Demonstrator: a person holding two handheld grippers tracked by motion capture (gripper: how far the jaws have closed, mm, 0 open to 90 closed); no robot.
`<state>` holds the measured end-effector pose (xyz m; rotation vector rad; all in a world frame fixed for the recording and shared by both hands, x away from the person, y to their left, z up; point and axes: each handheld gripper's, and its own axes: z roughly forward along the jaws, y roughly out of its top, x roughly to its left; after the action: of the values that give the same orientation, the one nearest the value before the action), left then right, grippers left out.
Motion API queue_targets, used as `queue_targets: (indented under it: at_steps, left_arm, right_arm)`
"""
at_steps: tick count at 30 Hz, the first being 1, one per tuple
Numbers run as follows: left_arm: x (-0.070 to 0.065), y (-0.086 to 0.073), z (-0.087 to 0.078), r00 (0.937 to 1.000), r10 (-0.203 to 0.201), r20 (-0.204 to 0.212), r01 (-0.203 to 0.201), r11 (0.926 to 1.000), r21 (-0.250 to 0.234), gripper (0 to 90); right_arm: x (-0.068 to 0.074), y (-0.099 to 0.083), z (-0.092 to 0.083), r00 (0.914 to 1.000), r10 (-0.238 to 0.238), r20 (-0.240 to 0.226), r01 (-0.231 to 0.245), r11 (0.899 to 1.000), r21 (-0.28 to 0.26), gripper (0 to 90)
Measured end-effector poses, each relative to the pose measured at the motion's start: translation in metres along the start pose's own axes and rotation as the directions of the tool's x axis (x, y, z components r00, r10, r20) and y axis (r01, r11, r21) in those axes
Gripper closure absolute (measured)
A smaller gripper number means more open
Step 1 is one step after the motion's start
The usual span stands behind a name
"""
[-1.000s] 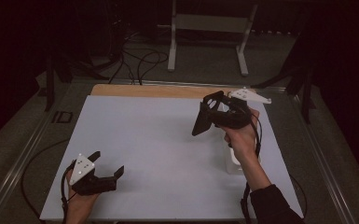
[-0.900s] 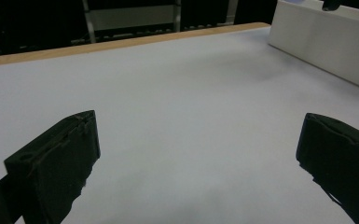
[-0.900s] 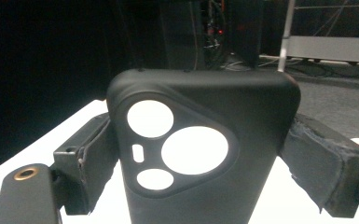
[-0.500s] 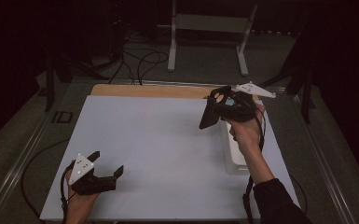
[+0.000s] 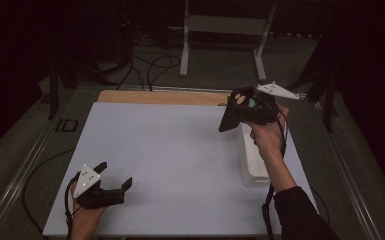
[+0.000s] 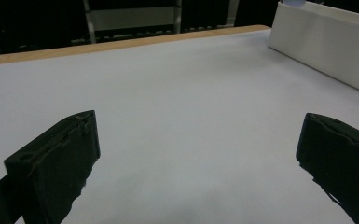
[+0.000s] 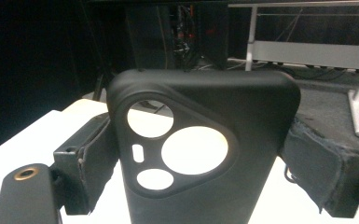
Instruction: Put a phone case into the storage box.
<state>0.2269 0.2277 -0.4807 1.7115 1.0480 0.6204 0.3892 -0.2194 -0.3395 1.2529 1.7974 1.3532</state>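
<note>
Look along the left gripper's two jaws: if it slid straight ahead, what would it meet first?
Probably nothing soon: the left gripper faces bare white table. The white bin lies off to one side, the wooden edge farthest ahead.

A white-topped table (image 5: pixel 180 160) carries a white tray (image 5: pixel 252 165) near its right edge.

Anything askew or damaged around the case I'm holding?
Nothing stands out. The black phone case sits squarely in the right gripper, cutouts intact; the white rectangular bin stands upright; the left gripper is open.
</note>
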Motion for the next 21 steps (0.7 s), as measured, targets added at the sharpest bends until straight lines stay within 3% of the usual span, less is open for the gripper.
queue_targets:
  at_steps: [11,12,21]
  left_arm:
    - [0.000,0.000,0.000,1.0000,0.000,-0.002,0.000,1.0000,0.000,0.0]
    - [0.000,0.000,0.000,1.0000,0.000,-0.001,0.000,1.0000,0.001,0.0]
    - [0.000,0.000,0.000,1.0000,-0.004,-0.003,0.004,1.0000,-0.001,0.0]
  right_arm:
    - [-0.011,0.003,-0.001,0.9992,0.013,0.038,-0.013,1.000,-0.008,14.2]
    - [-0.018,0.005,0.000,0.9981,0.017,0.060,-0.016,1.000,-0.009,14.2]
    - [-0.033,0.005,0.004,0.9933,0.021,0.114,-0.021,1.000,-0.004,14.2]
